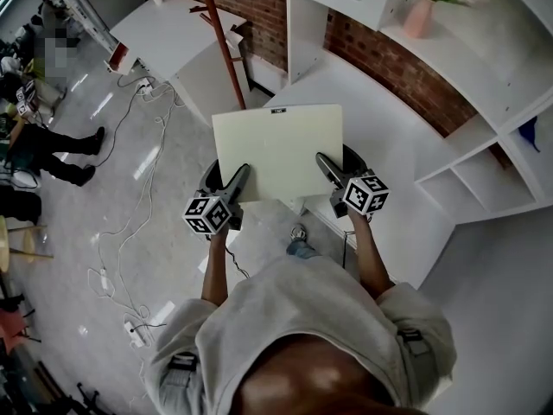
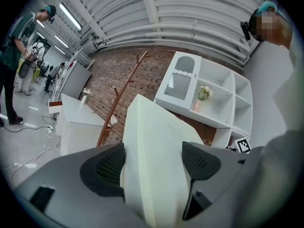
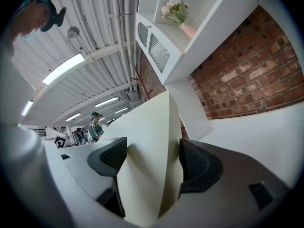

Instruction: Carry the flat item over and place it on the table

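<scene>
Left gripper [image 1: 239, 178], right gripper [image 1: 325, 166] clamping cream board [image 1: 278, 150], table [image 1: 380, 132] partly hidden

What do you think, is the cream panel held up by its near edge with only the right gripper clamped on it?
Not only the right: the head view shows the left gripper and the right gripper both clamped on the near edge of the cream panel, held up.

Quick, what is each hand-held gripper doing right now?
Left hand-held gripper: shut on the flat cream board.
Right hand-held gripper: shut on the same flat cream board.
</scene>
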